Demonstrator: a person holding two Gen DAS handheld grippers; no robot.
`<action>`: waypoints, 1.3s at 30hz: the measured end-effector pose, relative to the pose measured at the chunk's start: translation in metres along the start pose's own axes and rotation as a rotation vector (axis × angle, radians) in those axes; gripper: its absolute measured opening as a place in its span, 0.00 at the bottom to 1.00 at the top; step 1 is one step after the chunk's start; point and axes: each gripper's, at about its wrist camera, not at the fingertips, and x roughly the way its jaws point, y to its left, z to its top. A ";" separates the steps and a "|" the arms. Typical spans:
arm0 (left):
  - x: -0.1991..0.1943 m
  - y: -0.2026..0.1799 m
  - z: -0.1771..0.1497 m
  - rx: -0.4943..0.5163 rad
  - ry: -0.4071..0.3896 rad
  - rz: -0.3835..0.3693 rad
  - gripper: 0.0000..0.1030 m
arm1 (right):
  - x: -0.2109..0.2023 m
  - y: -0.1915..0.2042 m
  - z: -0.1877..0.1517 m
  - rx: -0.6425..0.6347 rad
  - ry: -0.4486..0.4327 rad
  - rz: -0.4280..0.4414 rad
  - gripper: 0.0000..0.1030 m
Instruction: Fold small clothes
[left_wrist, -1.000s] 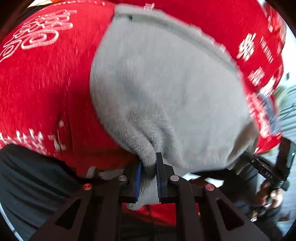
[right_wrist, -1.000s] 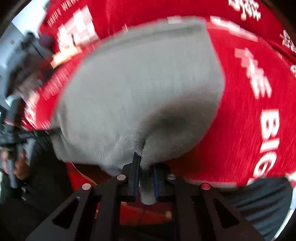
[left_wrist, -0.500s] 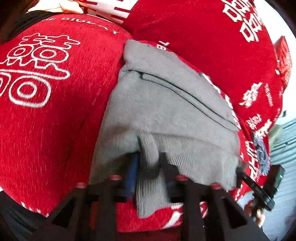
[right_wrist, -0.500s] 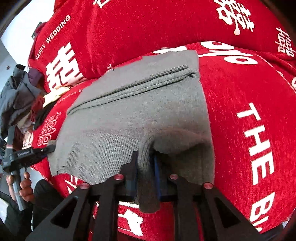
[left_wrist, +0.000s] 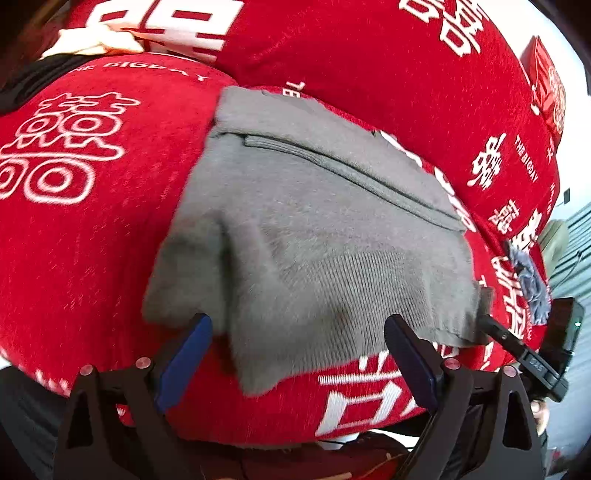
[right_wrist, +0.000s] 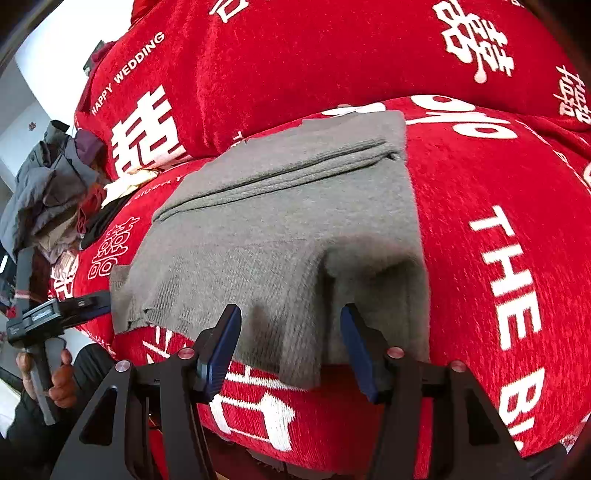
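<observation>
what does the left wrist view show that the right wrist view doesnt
Only the left wrist view: the open left claw up close, and a red box at far right. Only the right wrist view: the open right claw, a clothes pile at left, and a hand holding the other claw. Both: the folded grey garment released on the red sofa cover; both claws' jaws have just been opening.

The red cushion cover (right_wrist: 480, 229) carries white print: "HAPPY WEDDING" runs up the upper left of the right wrist view, and "THE BI…" runs down its right side, cut off at the edge. In the left wrist view "THE BIGDAY" stands at the upper right and again, blurred, at the upper left, beside large white double-happiness characters.
</observation>
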 end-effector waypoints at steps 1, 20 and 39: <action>0.003 0.003 0.000 0.002 0.014 0.001 0.76 | 0.003 0.002 0.001 -0.005 0.002 -0.003 0.58; -0.042 -0.004 0.025 0.024 -0.077 -0.060 0.11 | -0.035 0.022 0.033 -0.059 -0.054 0.109 0.10; -0.027 -0.042 0.187 0.038 -0.189 -0.029 0.11 | -0.013 0.017 0.191 -0.026 -0.190 0.073 0.10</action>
